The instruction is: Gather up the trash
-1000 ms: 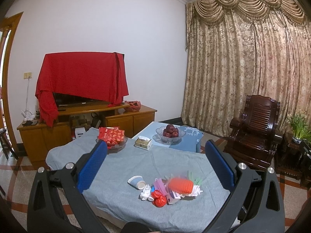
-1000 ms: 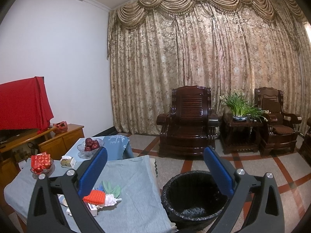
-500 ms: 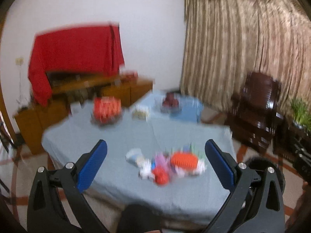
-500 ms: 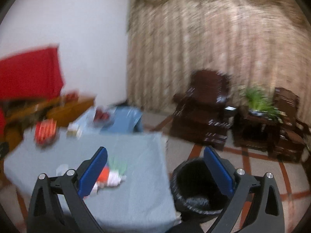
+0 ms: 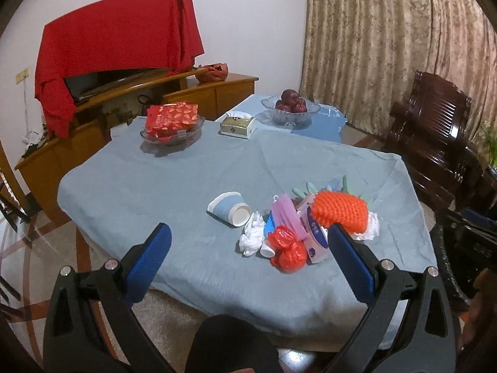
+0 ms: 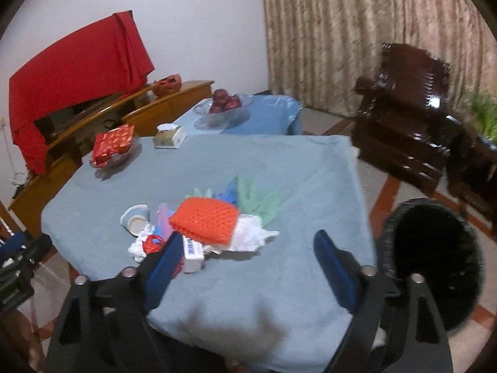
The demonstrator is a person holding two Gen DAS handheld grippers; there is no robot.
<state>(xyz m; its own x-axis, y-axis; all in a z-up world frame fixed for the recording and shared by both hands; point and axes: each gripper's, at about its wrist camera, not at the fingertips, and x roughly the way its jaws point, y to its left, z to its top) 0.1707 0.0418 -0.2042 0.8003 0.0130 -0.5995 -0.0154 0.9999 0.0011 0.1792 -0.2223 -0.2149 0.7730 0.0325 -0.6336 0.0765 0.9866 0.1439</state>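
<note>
A pile of trash lies on the blue-grey tablecloth (image 5: 174, 186): a tipped paper cup (image 5: 229, 209), crumpled white tissue (image 5: 252, 237), a red plastic bag (image 5: 287, 248), an orange foam net (image 5: 340, 209), a small carton (image 5: 315, 239) and green gloves (image 6: 261, 200). The pile also shows in the right wrist view, with the orange net (image 6: 206, 219) on top. My left gripper (image 5: 248, 255) is open and empty above the table's near edge, in front of the pile. My right gripper (image 6: 247, 256) is open and empty, just right of the pile. A black-lined bin (image 6: 435, 261) stands on the floor right of the table.
At the table's far side are a glass dish of red packets (image 5: 170, 121), a tissue box (image 5: 237, 124) and a bowl of red apples (image 5: 290, 107). A dark wooden armchair (image 5: 435, 136) stands at the right. A wooden cabinet with a red-draped TV (image 5: 118, 40) is behind.
Both grippers have moved forward and tilted down toward the table. The trash pile now sits closer and larger between the fingers. Both stay open.
</note>
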